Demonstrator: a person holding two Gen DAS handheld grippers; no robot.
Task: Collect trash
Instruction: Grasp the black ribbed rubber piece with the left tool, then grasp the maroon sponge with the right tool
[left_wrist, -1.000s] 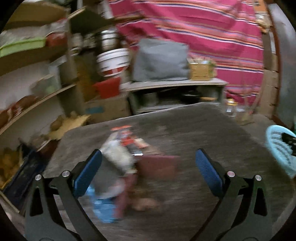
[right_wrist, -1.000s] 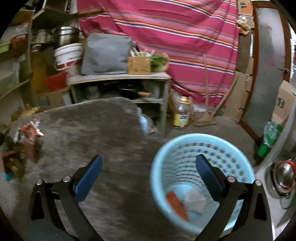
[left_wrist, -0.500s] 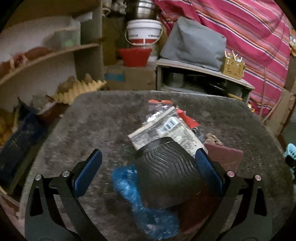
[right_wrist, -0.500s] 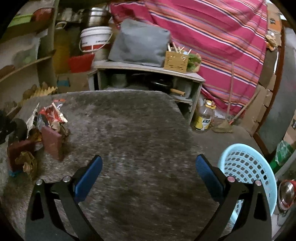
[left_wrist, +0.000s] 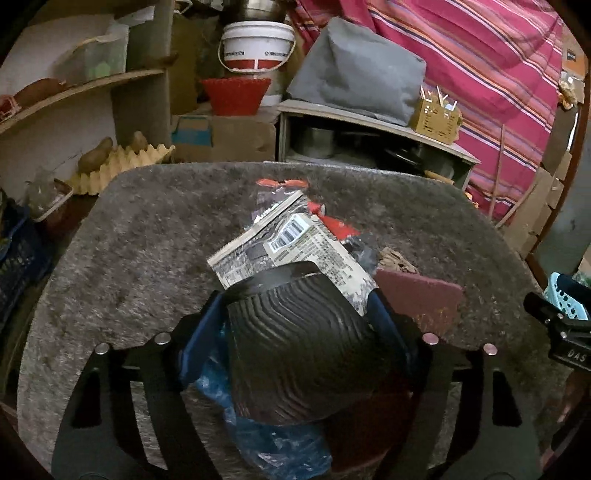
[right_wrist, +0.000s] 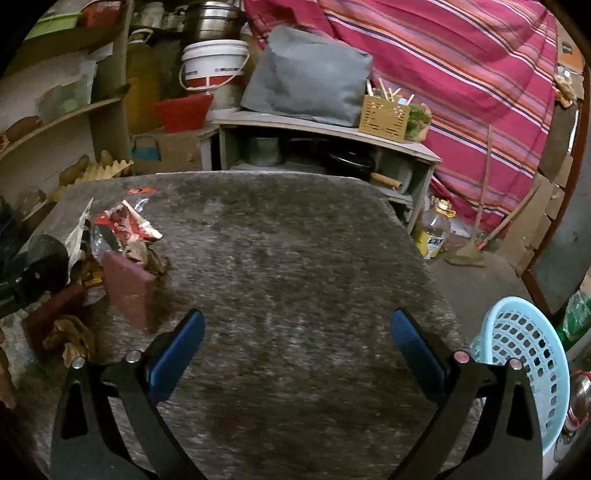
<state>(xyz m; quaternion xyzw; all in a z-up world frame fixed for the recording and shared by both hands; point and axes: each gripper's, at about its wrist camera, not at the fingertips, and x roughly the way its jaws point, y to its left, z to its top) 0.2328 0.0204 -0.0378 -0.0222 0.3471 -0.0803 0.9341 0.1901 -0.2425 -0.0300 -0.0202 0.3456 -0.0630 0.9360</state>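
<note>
A trash pile lies on the grey furry table top. My left gripper is shut on a black ribbed cup at the near end of the pile. Behind the cup lie a printed wrapper, red wrappers, a maroon pad and a blue plastic bag underneath. My right gripper is open and empty above the bare table middle, with the pile to its left. The light blue trash basket stands off the table's right edge.
A low shelf with a grey bag, a white bucket and a red bowl stand behind the table. Shelves with egg trays are at left. A striped pink cloth hangs at the back. An oil bottle and a broom are on the floor at right.
My left gripper has closed on the black ribbed cup. My right gripper has swung left, away from the blue basket and over the table.
</note>
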